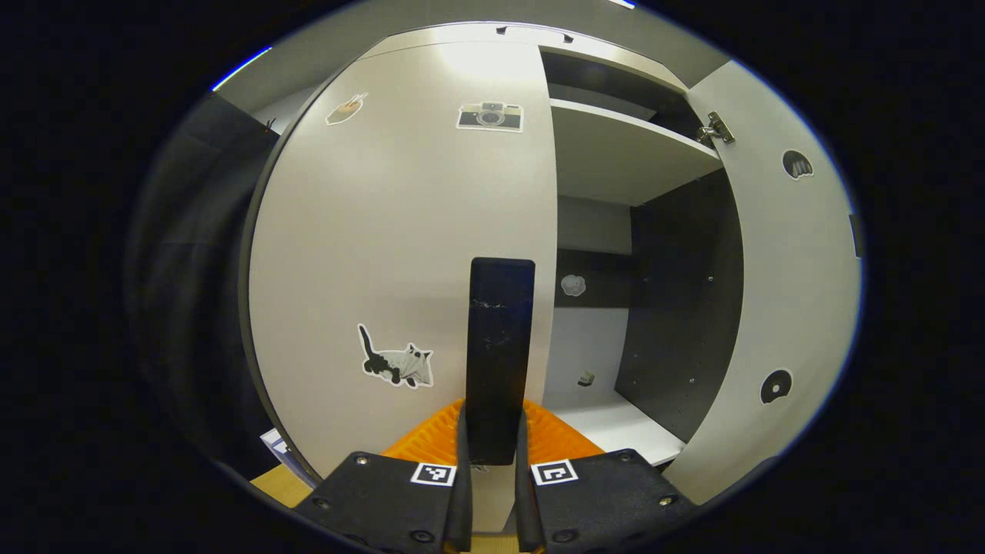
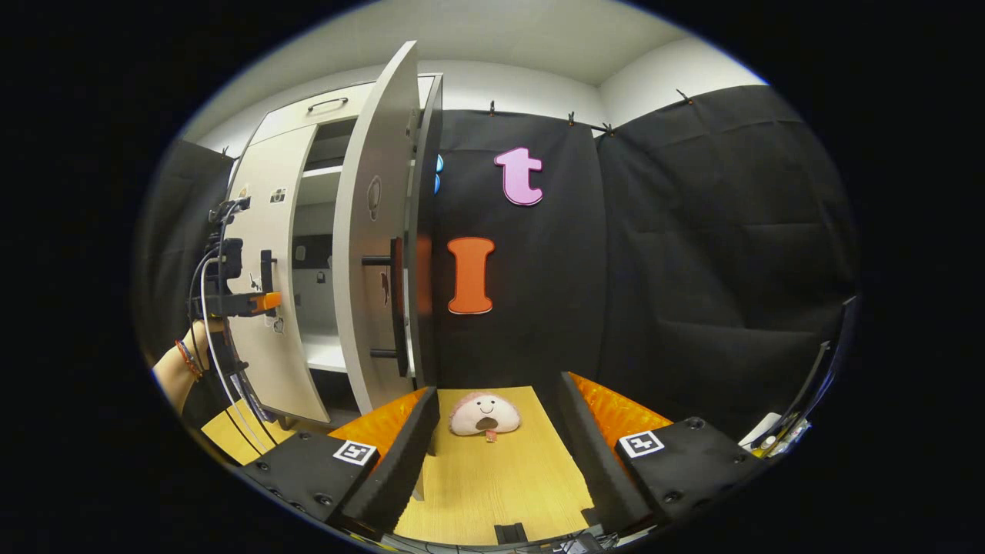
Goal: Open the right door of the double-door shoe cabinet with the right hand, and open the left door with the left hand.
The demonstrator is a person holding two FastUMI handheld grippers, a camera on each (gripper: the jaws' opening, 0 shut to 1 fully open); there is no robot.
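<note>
My left tongs [image 1: 492, 477]: clamped on the left door's handle [image 1: 500, 358]. My right tongs [image 2: 492, 454]: wide apart, empty, above counter [image 2: 492, 485]. Two doors: left door [image 1: 400, 254] closed, right door [image 2: 373, 254] swung open.

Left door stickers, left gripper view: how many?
3 on the left door: hand sticker upper left, camera sticker top centre, cat sticker lower down. The handle may hide more.

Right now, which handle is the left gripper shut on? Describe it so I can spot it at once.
Find the shoe cabinet, then its closed left door carrying the cat sticker. The handle is the upright dark bar at that door's inner edge, beside the open compartment, with the left gripper shut on its lower end.
</note>
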